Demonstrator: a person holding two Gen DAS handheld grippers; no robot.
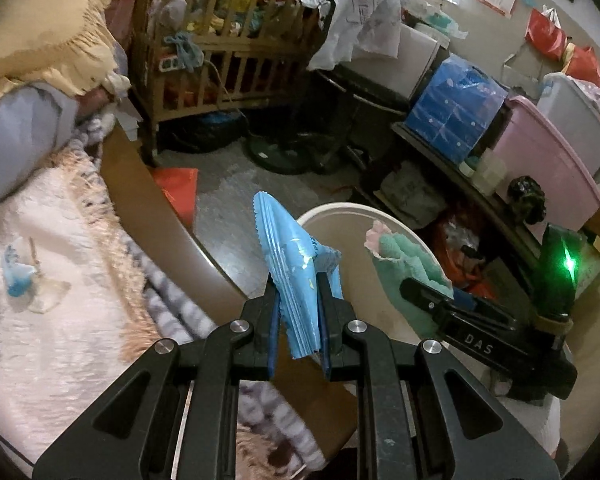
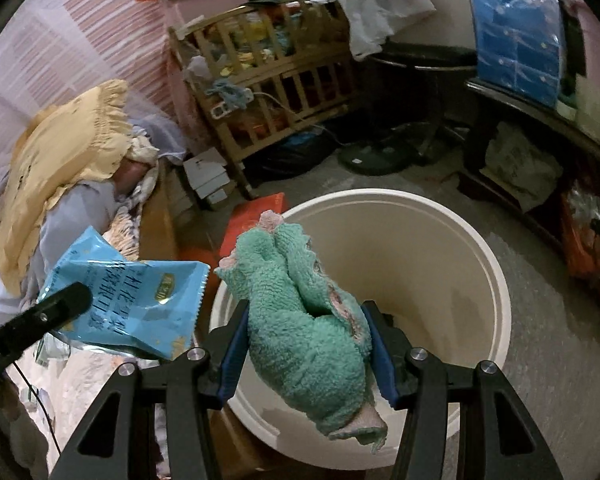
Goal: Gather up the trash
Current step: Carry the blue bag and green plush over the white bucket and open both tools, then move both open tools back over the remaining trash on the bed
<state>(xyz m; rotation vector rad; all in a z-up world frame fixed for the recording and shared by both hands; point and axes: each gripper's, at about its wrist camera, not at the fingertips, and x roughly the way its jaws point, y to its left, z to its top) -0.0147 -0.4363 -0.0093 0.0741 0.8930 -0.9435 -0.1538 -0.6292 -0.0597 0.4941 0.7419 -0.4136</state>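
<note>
Key relation: we are holding the round cream plastic bin point(image 2: 496, 280) directly ahead of and below the right gripper point(image 2: 308, 344), its open mouth already under the held cloth; the left gripper point(image 1: 298, 308) is sitting to the bin's left, by the bed edge, so the right hand is the nearer one.
Right gripper: it is clamping the bunched teal terry-cloth rag point(image 2: 300, 320) between its blue pads, jaws set moderately apart around the bulk.
Left gripper: it is pinching the flat light-blue foil snack wrapper point(image 1: 296, 272), jaws nearly together on the thin sheet.
Rag's axis: it is running along the gripper's pointing line, its frayed pinkish tail drooping below the jaws and over the bin's near rim.
Wrapper's axis: it is standing edge-on in the left wrist view, serrated end pointing up and away toward the bin.
Materials: we are judging the rag soft, fluffy and limp, likely to fall in a clump; the wrapper crinkly, glossy and light, likely to flutter on release.
Bin: smooth-walled and deep, standing on the grey speckled floor point(image 2: 540, 380) just beside the bed with the pale fuzzy blanket point(image 1: 60, 280).
Next move: we are expecting a release of the rag first, then a short rightward carry for the wrapper.
</note>
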